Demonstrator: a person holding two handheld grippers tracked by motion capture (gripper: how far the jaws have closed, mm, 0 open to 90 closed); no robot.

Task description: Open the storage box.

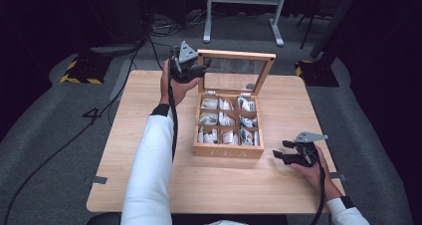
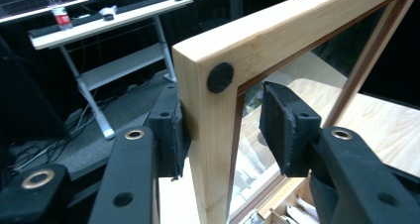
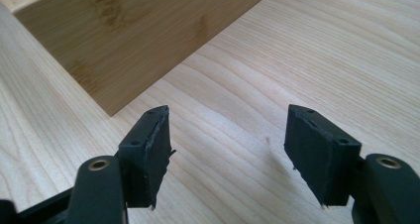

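Presently, the wooden tea box (image 1: 228, 152) sits near the middle of the table (image 1: 278, 185), its glass-paned lid (image 1: 235, 56) standing upright at the box's far edge. Inside, the compartments hold tea packets (image 1: 223, 119) (paper sachets, mostly white).

The left gripper (image 1: 199, 68) is at the lid's upper left corner. In the left gripper view the lid's wooden frame (image 2: 213, 130) stands between the jaws: one pad (image 2: 174, 135) lies against the outer face of the frame, while the other pad (image 2: 280, 130) stands off from the inner side with a visible gap. The jaws are therefore loosened about the frame, not clamped on it.

The right gripper (image 1: 281, 150) rests low over the table just to the right of the box's front right corner, pointing toward the box. Its jaws stand wide apart with only bare tabletop between them; the box's side wall (image 3: 124, 40) lies just ahead, untouched.
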